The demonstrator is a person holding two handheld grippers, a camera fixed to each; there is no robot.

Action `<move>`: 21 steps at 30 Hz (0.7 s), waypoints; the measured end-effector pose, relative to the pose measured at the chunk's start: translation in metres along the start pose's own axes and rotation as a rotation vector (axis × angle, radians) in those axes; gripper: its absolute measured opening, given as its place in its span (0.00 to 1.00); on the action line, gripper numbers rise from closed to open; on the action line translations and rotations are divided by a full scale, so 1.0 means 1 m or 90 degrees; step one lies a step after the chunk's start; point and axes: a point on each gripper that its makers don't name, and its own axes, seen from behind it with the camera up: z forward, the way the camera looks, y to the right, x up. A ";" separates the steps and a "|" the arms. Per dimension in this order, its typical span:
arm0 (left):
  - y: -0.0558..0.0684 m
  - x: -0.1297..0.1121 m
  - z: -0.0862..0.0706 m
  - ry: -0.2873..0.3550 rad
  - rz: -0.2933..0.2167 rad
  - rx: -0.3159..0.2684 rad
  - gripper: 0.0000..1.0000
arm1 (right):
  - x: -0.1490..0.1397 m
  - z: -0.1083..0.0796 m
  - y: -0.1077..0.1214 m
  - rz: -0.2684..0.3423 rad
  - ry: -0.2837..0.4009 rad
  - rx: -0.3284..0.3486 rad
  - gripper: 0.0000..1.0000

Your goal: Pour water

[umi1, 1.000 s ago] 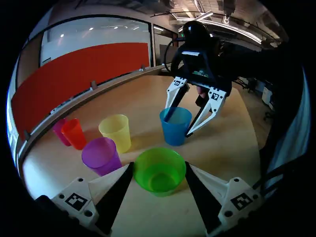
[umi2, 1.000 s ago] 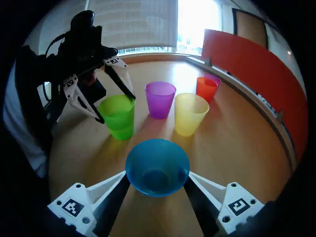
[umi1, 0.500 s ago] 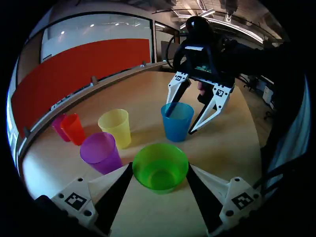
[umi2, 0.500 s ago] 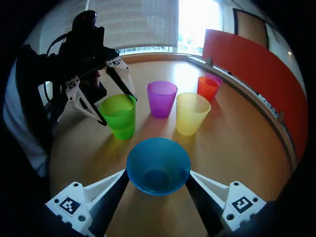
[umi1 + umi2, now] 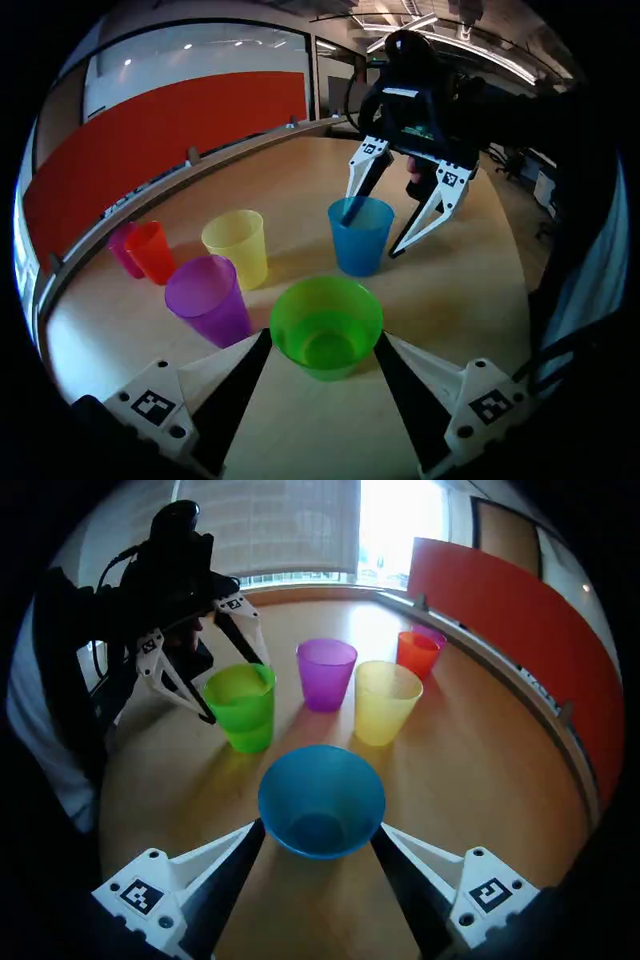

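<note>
In the left gripper view, an orange cup [image 5: 150,251], a purple cup [image 5: 206,300] and a yellow cup [image 5: 237,246] are seen standing on the table [image 5: 472,288]. The green cup [image 5: 326,316] is pinched between the fingers of the left gripper [image 5: 322,338]. Farther right, the blue cup [image 5: 360,240] is clamped by the right gripper [image 5: 318,830].

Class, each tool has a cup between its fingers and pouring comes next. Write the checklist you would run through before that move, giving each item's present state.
1. The green cup sits between the left tool fingers: ok.
2. The blue cup sits between the right tool fingers: ok.
3. Both fingers press firmly on each cup: cannot tell.
4. Both cups upright: ok.
5. Water in either cup: cannot tell.
6. The purple cup stands apart from the green cup: ok, though close.
</note>
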 end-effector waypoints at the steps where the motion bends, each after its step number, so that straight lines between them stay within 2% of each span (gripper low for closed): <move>1: 0.000 0.000 -0.001 0.000 -0.001 0.001 0.93 | -0.001 -0.001 0.000 0.001 -0.001 -0.002 1.00; 21: 0.002 -0.013 -0.027 -0.019 -0.006 0.012 0.93 | -0.017 -0.022 -0.004 0.019 0.000 -0.030 1.00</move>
